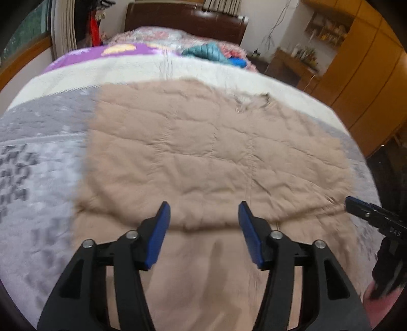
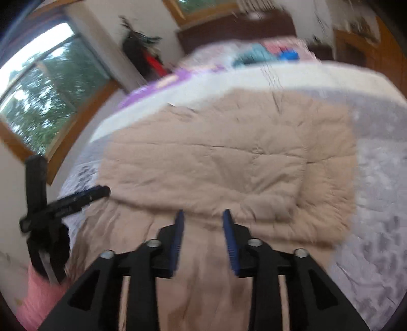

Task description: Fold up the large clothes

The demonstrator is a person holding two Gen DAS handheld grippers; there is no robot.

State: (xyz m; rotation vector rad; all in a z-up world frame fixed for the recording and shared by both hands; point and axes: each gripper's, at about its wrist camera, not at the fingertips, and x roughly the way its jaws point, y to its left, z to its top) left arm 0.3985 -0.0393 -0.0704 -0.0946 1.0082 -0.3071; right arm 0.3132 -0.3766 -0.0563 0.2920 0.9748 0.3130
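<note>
Two grippers hang over the bed, and your beige quilted coat (image 1: 203, 157) lies flat on the grey patterned blanket (image 1: 38, 165) in front of both. Its long axis runs away from you toward the dark wooden headboard (image 1: 185, 20), with the fur-trimmed collar end (image 1: 251, 101) at the far side and a folded-over layer whose near edge crosses just ahead of the fingertips.

Your left gripper (image 1: 203, 214) tilts steeply down at the coat, jaws standing wide with nothing between the blue pads (image 1: 157, 236). Your right gripper (image 2: 202, 219) points down likewise, jaws parted more narrowly, also empty, above the smoother lower panel.

From the left wrist view you get the wooden wardrobe (image 1: 368, 84) and shelves on the right, plus the other gripper poking in at the right edge. From the right wrist view, heavily blurred, you get the window (image 2: 43, 101) with green trees, and the left gripper (image 2: 84, 196) seen side-on at the left, with a pink sleeve (image 2: 38, 300) below it
</note>
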